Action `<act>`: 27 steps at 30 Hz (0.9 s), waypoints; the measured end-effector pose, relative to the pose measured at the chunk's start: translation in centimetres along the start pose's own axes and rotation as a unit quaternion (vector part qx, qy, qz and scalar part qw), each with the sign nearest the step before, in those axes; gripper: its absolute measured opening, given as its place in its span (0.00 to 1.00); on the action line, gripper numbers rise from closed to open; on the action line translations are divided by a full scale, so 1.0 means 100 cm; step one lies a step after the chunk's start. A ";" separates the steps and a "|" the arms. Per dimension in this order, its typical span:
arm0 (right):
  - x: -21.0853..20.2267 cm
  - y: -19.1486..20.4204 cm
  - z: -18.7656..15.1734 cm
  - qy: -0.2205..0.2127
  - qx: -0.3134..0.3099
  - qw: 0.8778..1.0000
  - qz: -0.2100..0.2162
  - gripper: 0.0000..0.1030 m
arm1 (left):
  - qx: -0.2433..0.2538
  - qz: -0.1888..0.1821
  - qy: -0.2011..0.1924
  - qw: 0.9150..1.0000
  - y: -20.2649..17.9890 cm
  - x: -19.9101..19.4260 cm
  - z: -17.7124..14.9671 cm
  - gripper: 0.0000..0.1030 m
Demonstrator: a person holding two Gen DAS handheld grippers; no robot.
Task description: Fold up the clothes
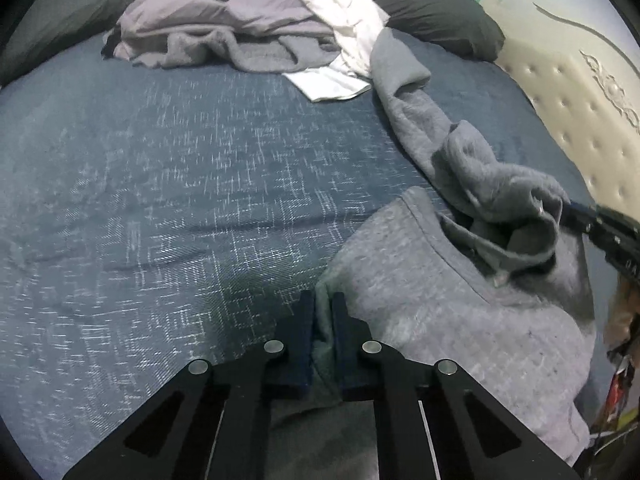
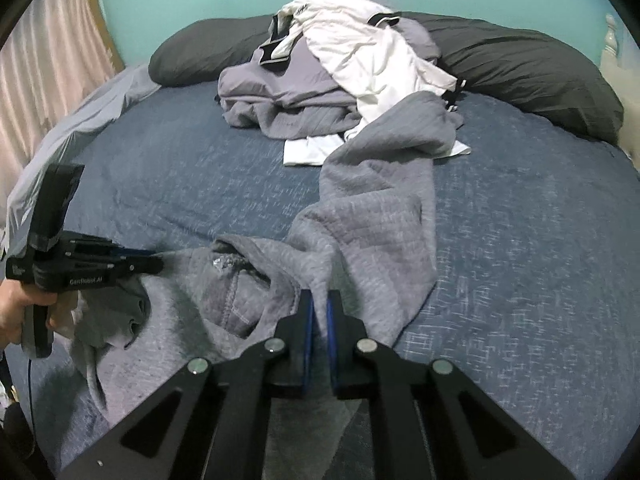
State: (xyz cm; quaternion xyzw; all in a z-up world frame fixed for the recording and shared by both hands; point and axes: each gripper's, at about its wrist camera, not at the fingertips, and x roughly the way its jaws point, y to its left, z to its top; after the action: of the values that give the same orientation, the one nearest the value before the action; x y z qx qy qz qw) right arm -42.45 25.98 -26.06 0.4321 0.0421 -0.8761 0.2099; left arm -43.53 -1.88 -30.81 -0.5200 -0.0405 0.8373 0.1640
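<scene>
A grey hoodie [image 1: 460,300] lies crumpled on the blue bedspread [image 1: 180,200], one sleeve trailing toward the clothes pile. My left gripper [image 1: 323,304] is shut on the hoodie's left edge, with cloth pinched between its dark pads. The right wrist view shows the same hoodie [image 2: 360,220], and my right gripper [image 2: 320,304] is shut on a fold of it near the hood. The left gripper [image 2: 154,258] appears there at the left, held by a hand, clamped on the hoodie's far edge. The right gripper [image 1: 570,210] enters the left wrist view at the right edge, gripping bunched cloth.
A pile of lilac, grey and white clothes [image 2: 332,80] sits at the far side of the bed in front of dark pillows [image 2: 520,64]. A cream tufted headboard [image 1: 572,92] stands to the right, a pink curtain [image 2: 52,64] to the left.
</scene>
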 end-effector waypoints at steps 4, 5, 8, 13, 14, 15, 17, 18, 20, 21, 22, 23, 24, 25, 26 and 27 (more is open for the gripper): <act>-0.019 -0.002 0.003 -0.014 0.007 1.000 -0.003 0.06 | 0.006 0.008 -0.012 1.000 -0.005 -0.018 0.000 0.08; -0.024 -0.001 0.004 -0.017 0.007 1.000 -0.002 0.06 | 0.008 0.009 -0.015 1.000 -0.007 -0.023 0.000 0.08; -0.042 0.000 0.007 -0.028 0.004 1.000 -0.005 0.05 | 0.015 0.020 -0.028 0.999 -0.012 -0.039 0.000 0.07; -0.078 -0.003 0.013 -0.055 0.014 0.998 -0.015 0.05 | 0.019 0.039 -0.055 0.998 -0.015 -0.078 0.001 0.07; -0.087 -0.004 0.015 -0.063 0.018 0.998 -0.016 0.05 | 0.019 0.042 -0.061 0.997 -0.015 -0.087 0.001 0.07; -0.096 -0.004 0.016 -0.072 0.020 0.997 -0.017 0.05 | 0.019 0.045 -0.068 0.996 -0.015 -0.098 0.001 0.07; -0.115 -0.002 0.019 -0.087 0.024 0.996 -0.021 0.05 | 0.021 0.052 -0.082 0.995 -0.016 -0.118 0.000 0.07; -0.126 0.000 0.021 -0.096 0.024 0.995 -0.022 0.05 | 0.022 0.055 -0.088 0.994 -0.017 -0.129 0.000 0.06; -0.147 0.005 0.024 -0.111 0.024 0.993 -0.023 0.05 | 0.024 0.060 -0.103 0.993 -0.021 -0.152 0.000 0.06; -0.156 0.008 0.026 -0.117 0.023 0.993 -0.023 0.05 | 0.025 0.061 -0.108 0.992 -0.022 -0.161 0.000 0.06; -0.166 0.011 0.029 -0.123 0.021 0.992 -0.023 0.05 | 0.027 0.063 -0.115 0.991 -0.025 -0.172 -0.001 0.06; -0.176 0.014 0.031 -0.129 0.020 0.991 -0.024 0.05 | 0.029 0.065 -0.122 0.990 -0.028 -0.184 -0.002 0.05; -0.187 0.018 0.033 -0.136 0.018 0.990 -0.024 0.05 | 0.031 0.067 -0.130 0.989 -0.032 -0.197 -0.002 0.05; -0.200 0.023 0.036 -0.145 0.016 0.989 -0.024 0.05 | 0.033 0.068 -0.140 0.987 -0.036 -0.210 -0.003 0.05; -0.212 0.027 0.039 -0.153 0.015 0.988 -0.024 0.05 | 0.034 0.069 -0.150 0.986 -0.039 -0.223 -0.003 0.05; -0.224 0.031 0.042 -0.161 0.013 0.987 -0.023 0.05 | 0.036 0.069 -0.160 0.984 -0.043 -0.237 -0.003 0.05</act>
State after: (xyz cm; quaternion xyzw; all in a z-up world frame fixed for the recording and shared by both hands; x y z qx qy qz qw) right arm -32.21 29.50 -5.72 0.2865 0.0067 -0.9395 0.1878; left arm -32.61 -5.37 -9.61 -0.3750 0.0000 0.9198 0.1157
